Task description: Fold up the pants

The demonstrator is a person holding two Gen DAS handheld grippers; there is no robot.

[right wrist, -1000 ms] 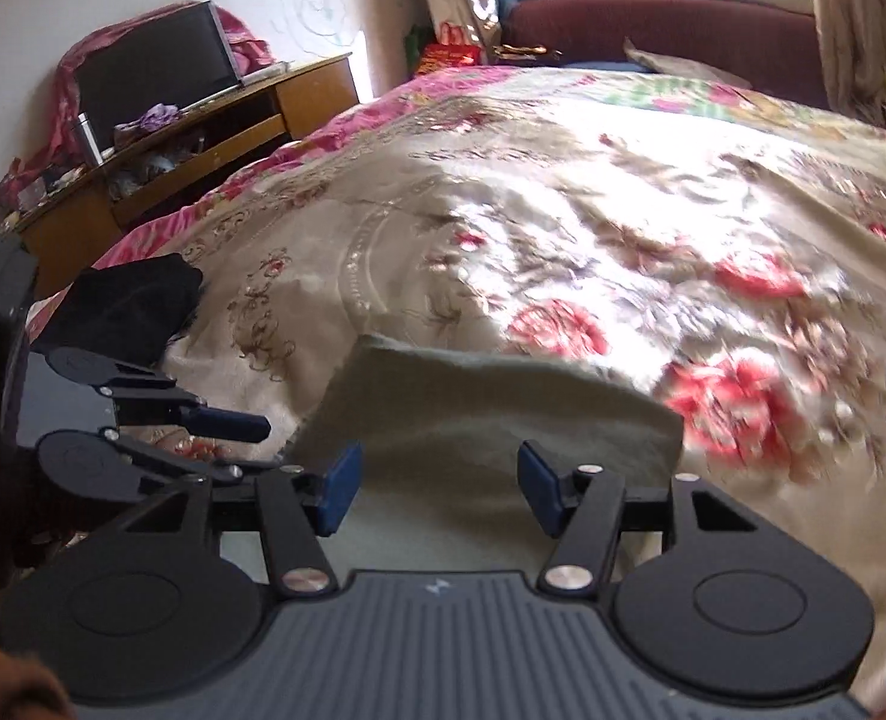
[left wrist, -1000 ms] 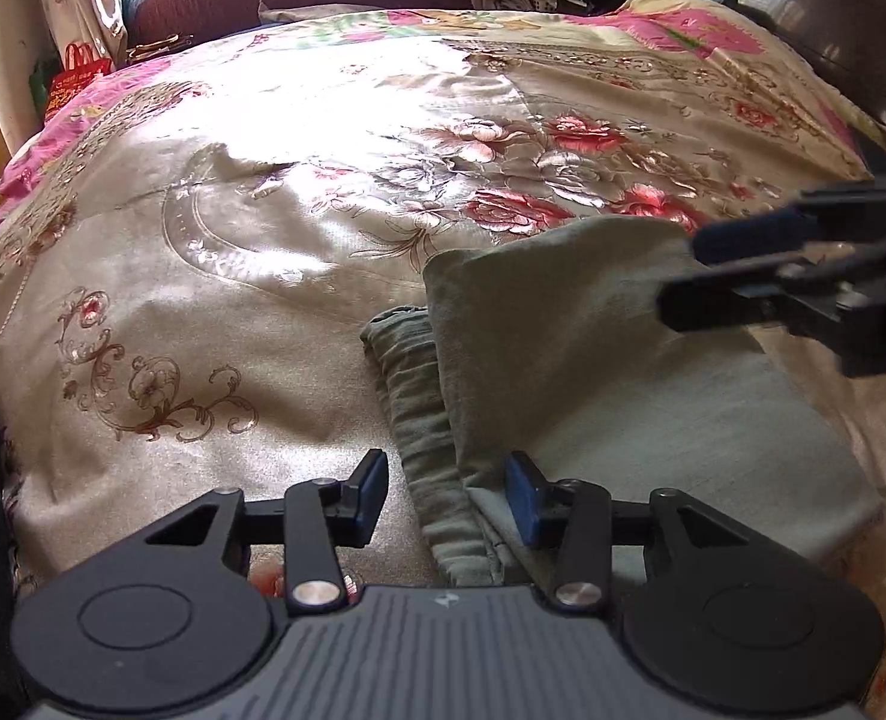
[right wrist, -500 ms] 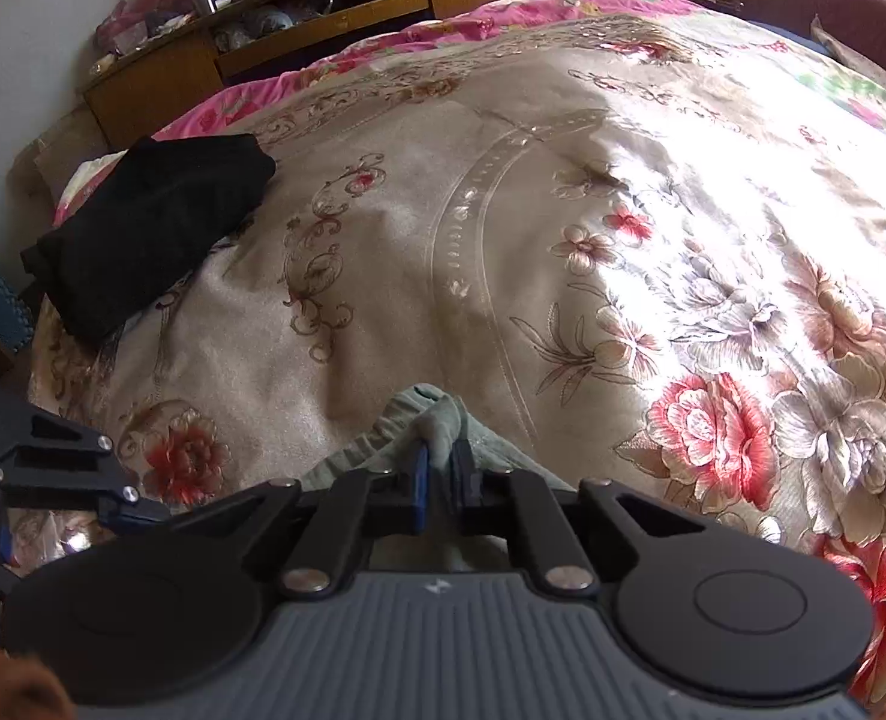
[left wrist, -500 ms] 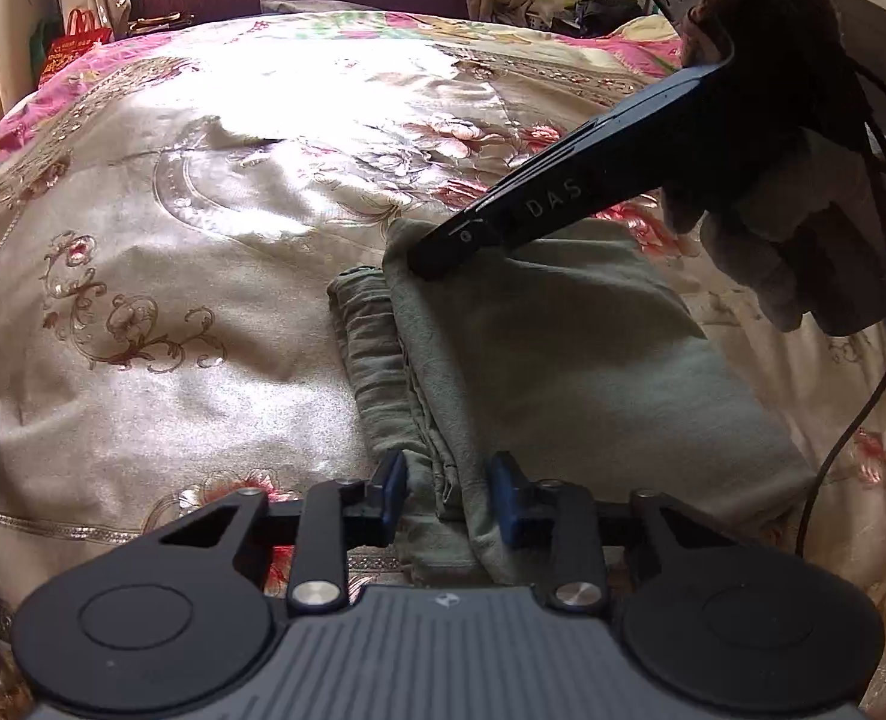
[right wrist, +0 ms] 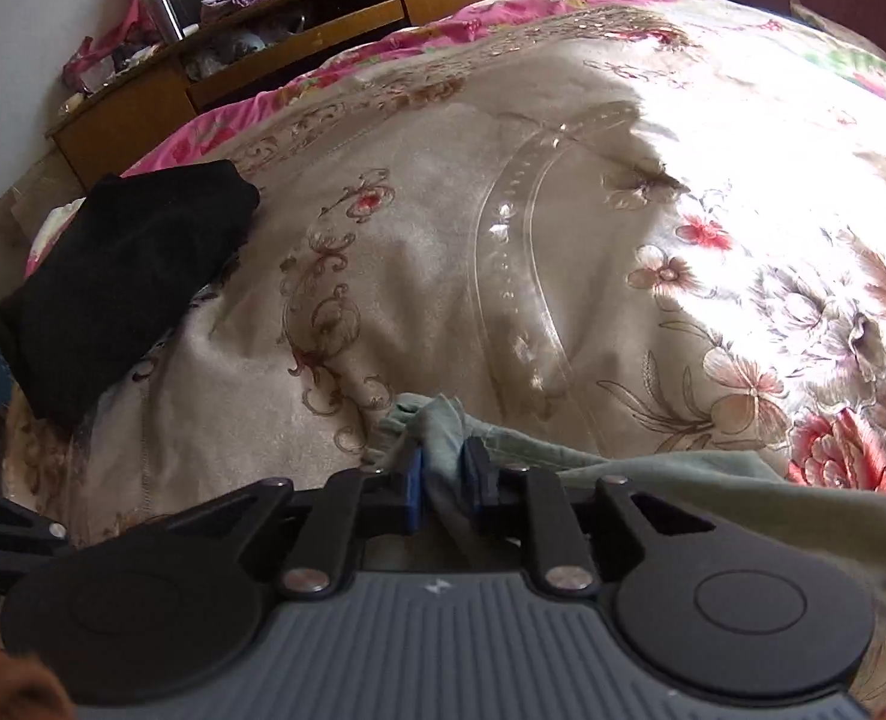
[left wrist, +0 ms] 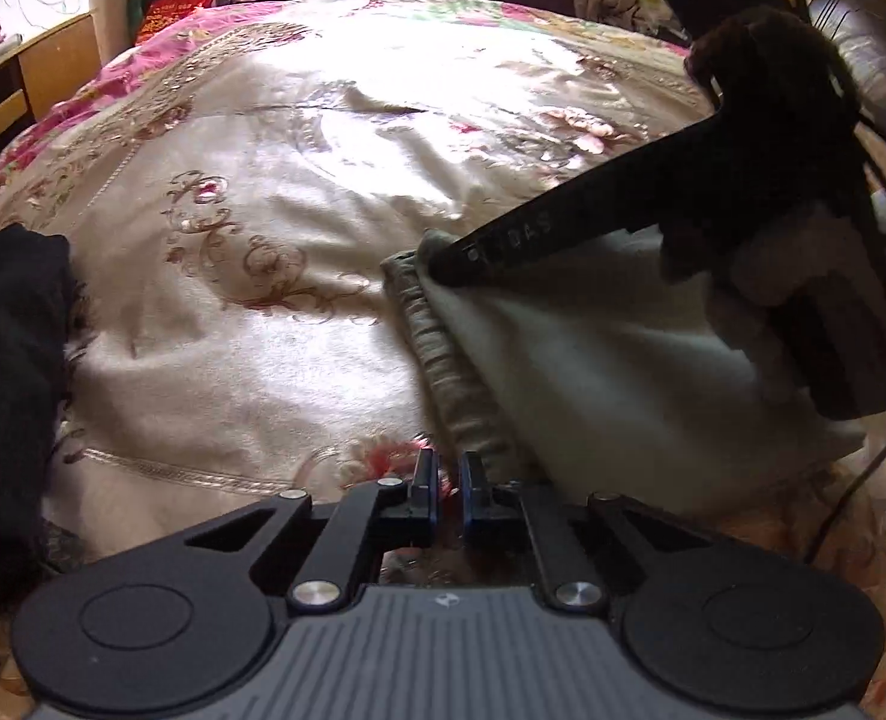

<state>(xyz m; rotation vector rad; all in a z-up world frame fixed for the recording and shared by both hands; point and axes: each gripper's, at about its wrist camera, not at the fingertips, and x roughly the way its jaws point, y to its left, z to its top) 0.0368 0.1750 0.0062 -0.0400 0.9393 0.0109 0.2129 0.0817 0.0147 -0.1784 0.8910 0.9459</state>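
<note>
The soft grey-green folded pants, with a ribbed, gathered waistband, lie on a satiny floral bedspread. The right gripper reaches low and pinches a bunched corner between its fingers; the left gripper has fingers nearly together at the waistband's near end. A black folded cloth lies well left.

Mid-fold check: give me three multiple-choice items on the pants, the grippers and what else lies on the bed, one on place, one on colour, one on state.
1. The black garment lies:
A. near the bed's edge by the wooden cabinet
B. on the pants
C. on the floor

2. The pants are:
A. red
B. grey-green
C. black

3. The right gripper is:
A. wide open
B. shut on pants fabric
C. shut on nothing

Answers: 1 A, it sits at the bedspread's corner; 2 B, dull green cloth; 3 B, fabric bunches between its fingers.
</note>
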